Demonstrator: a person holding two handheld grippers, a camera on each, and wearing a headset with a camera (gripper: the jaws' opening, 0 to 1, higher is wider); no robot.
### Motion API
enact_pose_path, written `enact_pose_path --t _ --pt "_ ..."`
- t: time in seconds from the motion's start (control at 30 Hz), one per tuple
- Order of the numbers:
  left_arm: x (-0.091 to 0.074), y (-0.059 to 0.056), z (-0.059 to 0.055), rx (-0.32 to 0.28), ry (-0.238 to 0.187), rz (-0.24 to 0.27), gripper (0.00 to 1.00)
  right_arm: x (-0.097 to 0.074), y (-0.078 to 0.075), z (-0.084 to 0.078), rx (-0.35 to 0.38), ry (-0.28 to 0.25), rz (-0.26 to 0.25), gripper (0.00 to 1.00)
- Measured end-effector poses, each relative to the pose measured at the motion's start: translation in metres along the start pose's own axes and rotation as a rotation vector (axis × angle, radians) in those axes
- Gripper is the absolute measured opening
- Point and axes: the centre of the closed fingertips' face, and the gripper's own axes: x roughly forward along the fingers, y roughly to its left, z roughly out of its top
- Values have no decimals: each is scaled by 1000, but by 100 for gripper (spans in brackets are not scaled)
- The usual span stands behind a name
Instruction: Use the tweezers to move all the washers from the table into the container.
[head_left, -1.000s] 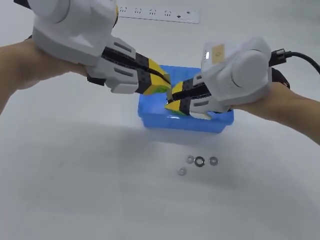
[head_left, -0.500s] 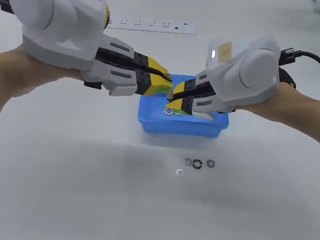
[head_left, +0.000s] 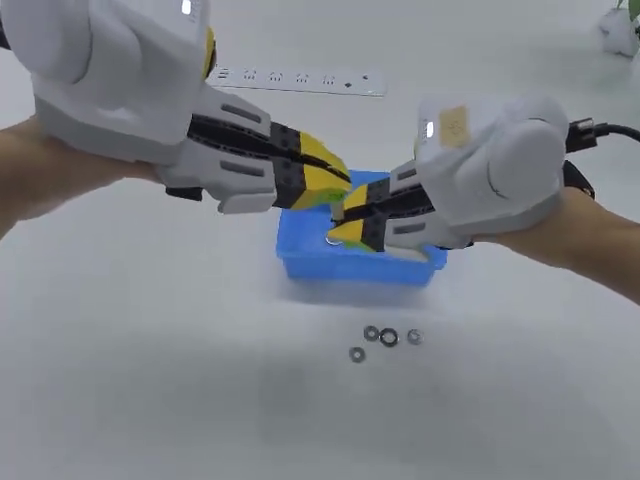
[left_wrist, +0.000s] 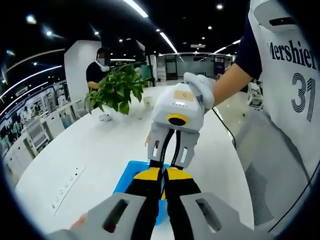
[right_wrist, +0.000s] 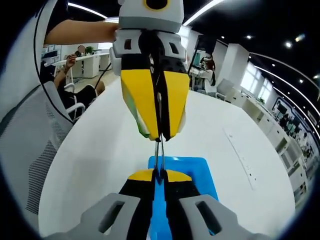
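Tweezers (right_wrist: 159, 154), thin bare metal, pinched by left tool (right_wrist: 159, 138) and right tool (right_wrist: 159, 173) alike.

The right gripper (head_left: 338, 232) has eased lower into the container (head_left: 300, 262), with a washer (head_left: 332, 241) now beside its fingers (head_left: 356, 205).

White table (head_left: 120, 400) is spanning the work area, with a power strip (head_left: 300, 80) lying near its far edge. Ceiling light strips (left_wrist: 167, 42) are glowing against a dark ceiling (open-plan hall). A potted plant (left_wrist: 117, 90) is standing on the tabletop; a mesh chair (right_wrist: 25, 150) is sitting alongside.
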Motion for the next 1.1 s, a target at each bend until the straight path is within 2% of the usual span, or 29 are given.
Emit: enact_pose_path --t 0.1,0.17,0.33,0.37,0.43,0.53,0.7,0.8,0.83,0.93,1.1 --pt "-4 -12 4 10 -2 -5 6 -5 13 5 -5 -18 -2 8" --pt "-5 -25 6 23 0 -7 5 -9 22 7 -4 -28 -6 8" --pt "-4 -41 7 33 -6 -16 5 -16 45 9 18 -35 -6 8" --pt "-1 -48 11 30 -7 -20 5 -16 52 8 27 -38 1 8" --pt "2 -64 12 23 -1 -30 5 -17 62 5 34 -38 7 8" --pt "4 -81 7 -4 1 -36 5 -18 78 0 54 -41 20 8" --pt "6 -99 -5 -34 12 -42 5 -14 99 -8 60 -30 43 8" --pt "7 -103 -14 -57 18 -38 6 -12 105 -16 57 -22 51 8" --pt "7 -104 -19 -71 23 -35 6 -11 106 -21 80 -13 52 8" --pt "8 -107 -25 -86 30 -37 6 -8 110 -26 70 -7 58 9" --pt "14 -103 -32 -122 28 -40 6 -5 109 -34 96 3 60 9"
